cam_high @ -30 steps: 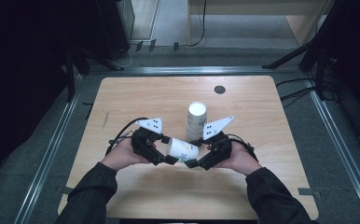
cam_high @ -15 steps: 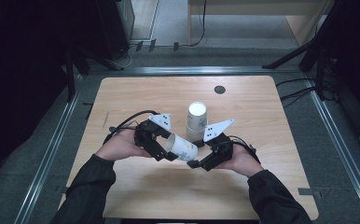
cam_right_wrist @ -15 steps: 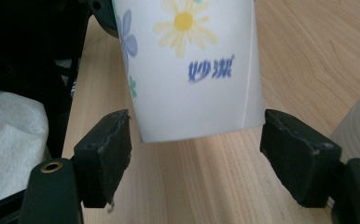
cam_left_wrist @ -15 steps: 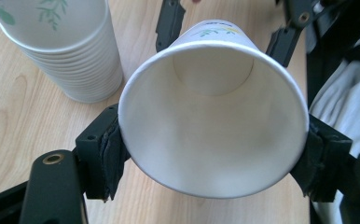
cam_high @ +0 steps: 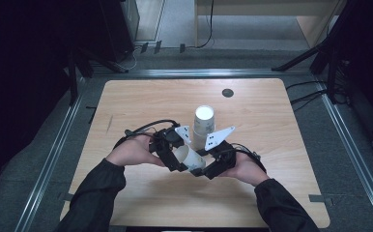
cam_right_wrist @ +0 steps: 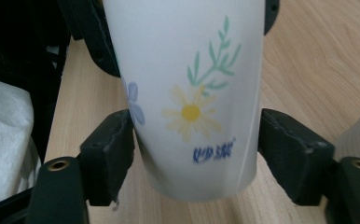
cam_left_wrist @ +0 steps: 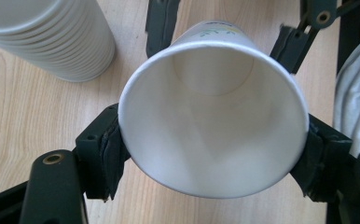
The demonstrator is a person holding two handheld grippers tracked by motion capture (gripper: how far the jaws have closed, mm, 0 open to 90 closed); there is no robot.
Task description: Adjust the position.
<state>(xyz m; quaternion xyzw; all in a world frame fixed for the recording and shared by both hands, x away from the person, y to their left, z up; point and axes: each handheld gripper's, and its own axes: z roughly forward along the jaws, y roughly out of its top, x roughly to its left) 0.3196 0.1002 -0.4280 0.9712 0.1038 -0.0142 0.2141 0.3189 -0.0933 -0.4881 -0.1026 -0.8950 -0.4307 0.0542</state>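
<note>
We see the paper cup (cam_high: 190,158) lying sideways near the table's (cam_high: 281,145) 6 o'clock edge. Left gripper (cam_high: 174,157) clamps its rim; right gripper (cam_high: 208,164) jaws, just closing, flank its base. Since earlier, cup swung toward 12. Right gripper view shows its flower print. Cup stack (cam_high: 204,125) behind.

a lab or recording room, by the look of it: a plain wooden desk (cam_high: 271,145) stands alone on grey flooring, framed by metal rails (cam_high: 49,164) along its sides. black stand legs (cam_high: 85,60) and loose cables (cam_high: 310,94) lie around it, and the surroundings are dark, with light falling on the desk.
</note>
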